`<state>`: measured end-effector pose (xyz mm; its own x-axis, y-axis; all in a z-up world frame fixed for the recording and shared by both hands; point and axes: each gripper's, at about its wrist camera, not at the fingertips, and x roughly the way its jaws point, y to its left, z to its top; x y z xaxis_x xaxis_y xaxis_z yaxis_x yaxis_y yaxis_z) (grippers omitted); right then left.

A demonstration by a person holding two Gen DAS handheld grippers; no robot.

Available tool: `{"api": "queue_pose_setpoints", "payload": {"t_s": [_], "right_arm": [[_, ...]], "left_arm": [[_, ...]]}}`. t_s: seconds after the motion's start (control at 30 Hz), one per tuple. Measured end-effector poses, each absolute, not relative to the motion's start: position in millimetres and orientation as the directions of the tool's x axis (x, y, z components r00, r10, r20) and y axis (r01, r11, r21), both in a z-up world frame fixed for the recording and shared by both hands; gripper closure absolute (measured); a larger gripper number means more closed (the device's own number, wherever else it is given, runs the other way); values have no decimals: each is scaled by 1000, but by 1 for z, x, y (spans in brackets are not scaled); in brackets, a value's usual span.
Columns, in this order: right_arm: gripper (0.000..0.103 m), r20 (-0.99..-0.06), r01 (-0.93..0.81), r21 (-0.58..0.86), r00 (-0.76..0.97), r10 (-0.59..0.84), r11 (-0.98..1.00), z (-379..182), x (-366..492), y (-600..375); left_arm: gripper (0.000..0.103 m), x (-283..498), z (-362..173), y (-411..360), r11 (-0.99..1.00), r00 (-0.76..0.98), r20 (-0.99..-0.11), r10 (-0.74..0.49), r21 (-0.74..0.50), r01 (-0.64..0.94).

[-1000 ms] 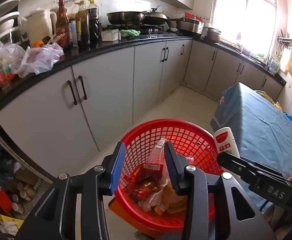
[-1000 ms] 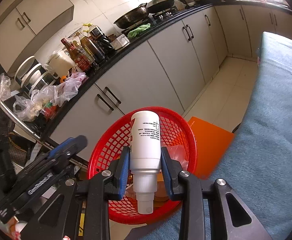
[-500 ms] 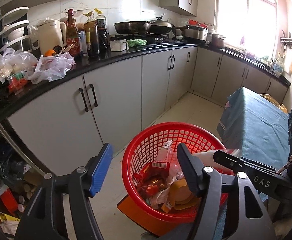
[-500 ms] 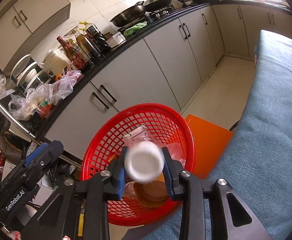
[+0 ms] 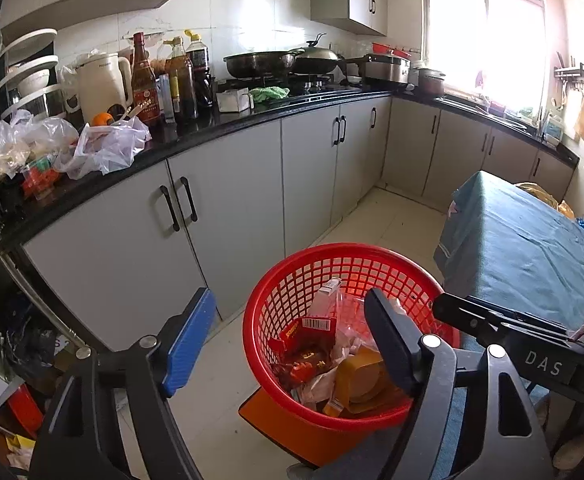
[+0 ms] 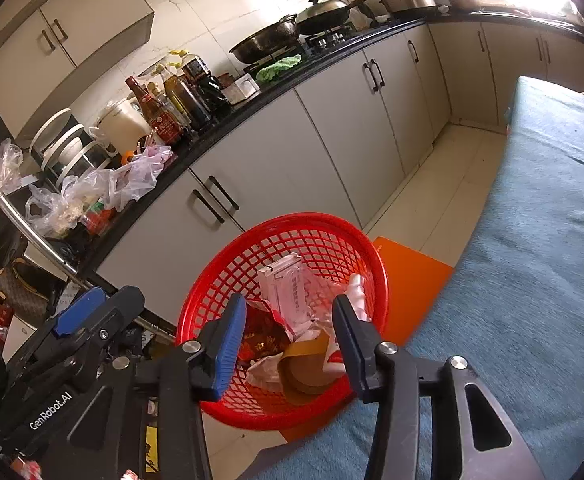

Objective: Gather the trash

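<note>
Right wrist: red basket [image 6: 323, 236], orange stool [image 6: 411, 280] beneath

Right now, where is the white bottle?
In the right wrist view the white bottle lies inside the red basket, against its right wall, beside the clear wrapper and just beyond the open right gripper.

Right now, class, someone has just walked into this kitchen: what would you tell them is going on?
A person is collecting trash with two hand-held grippers. Both the left hand-held gripper and the right hand-held gripper are open and empty, held above a red basket on the floor beside a blue-covered table. The basket already holds wrappers, a tape roll and a white bottle lying against its right wall.
</note>
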<state>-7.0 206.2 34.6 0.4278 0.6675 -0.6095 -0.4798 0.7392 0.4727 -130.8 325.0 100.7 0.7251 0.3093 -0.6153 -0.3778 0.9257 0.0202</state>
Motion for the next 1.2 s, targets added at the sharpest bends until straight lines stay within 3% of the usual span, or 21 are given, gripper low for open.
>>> {"api": "queue_pose_setpoints", "payload": {"t_s": [0.23, 0.47, 0.67, 0.93, 1.03, 1.2], "right_arm": [[54, -605, -481, 449, 456, 653, 753, 43, -24, 193], [52, -601, -484, 421, 485, 636, 767, 50, -50, 178], [51, -593, -486, 407, 503, 629, 773, 54, -72, 165], [48, -573, -498, 353, 554, 604, 792, 63, -106, 155], [46, -564, -502, 351, 561, 607, 790, 65, -118, 152], [44, -557, -512, 338, 567, 606, 790, 63, -137, 149]], "left_arm": [[18, -145, 107, 312, 922, 740, -588, 325, 24, -386], [8, -173, 119, 293, 912, 785, -496, 370, 34, -408], [7, -201, 128, 280, 881, 789, -432, 437, 29, -472], [7, -235, 135, 284, 817, 742, -416, 526, 5, -577], [0, -248, 136, 286, 808, 744, -393, 540, -4, -589], [0, -259, 130, 271, 826, 753, -361, 550, 99, -555]]}}
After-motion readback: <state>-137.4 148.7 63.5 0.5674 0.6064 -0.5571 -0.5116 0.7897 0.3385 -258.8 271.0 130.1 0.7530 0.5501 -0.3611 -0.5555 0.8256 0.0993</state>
